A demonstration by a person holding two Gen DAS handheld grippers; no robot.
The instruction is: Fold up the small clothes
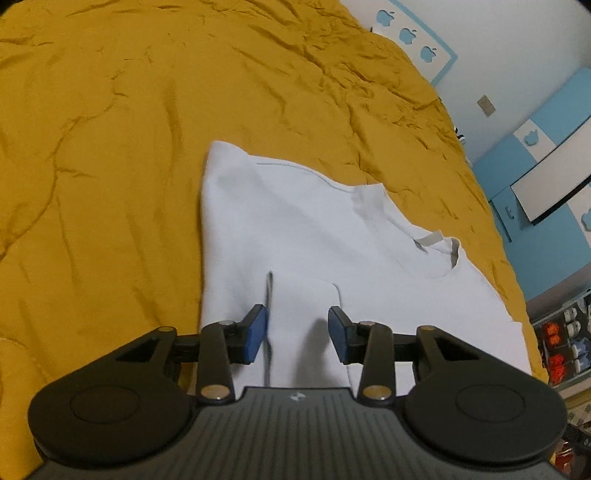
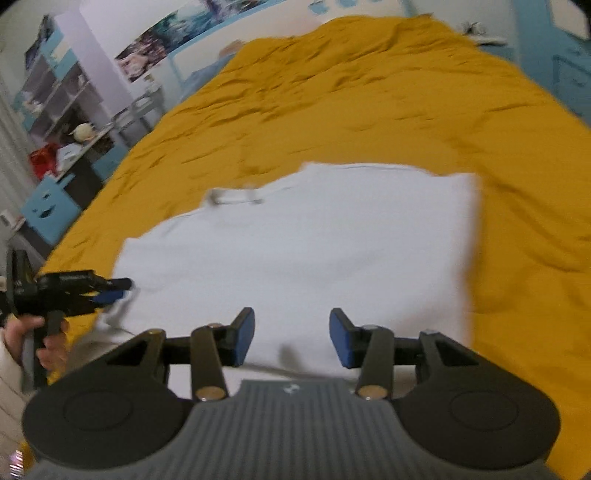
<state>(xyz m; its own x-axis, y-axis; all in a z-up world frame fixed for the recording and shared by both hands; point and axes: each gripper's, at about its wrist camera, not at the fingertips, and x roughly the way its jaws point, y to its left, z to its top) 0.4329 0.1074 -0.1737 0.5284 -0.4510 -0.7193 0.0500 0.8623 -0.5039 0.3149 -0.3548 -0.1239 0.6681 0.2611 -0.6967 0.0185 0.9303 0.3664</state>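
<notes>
So the white shirt (image 1: 314,236) is lying on the yellow bedspread (image 1: 110,129), one side folded in, collar tag showing, pretty flat. Both claws hang over its near edge: left gripper (image 1: 297,334) and right gripper (image 2: 291,338), jaws parted, gripping nothing. Shelves (image 2: 59,96) sit off beside the bed, nothing's blocking.

I can read no words or numbers in either view; the only marks I make out are symbols. In my left wrist view a white wall panel (image 1: 413,40) with a blue border carries three blue apple logos (image 1: 407,36); a blue cabinet (image 1: 546,155) beside it bears a white square with a blue bird logo (image 1: 531,137); a small white emblem (image 1: 296,397) sits on the gripper body, too small to read.
</notes>
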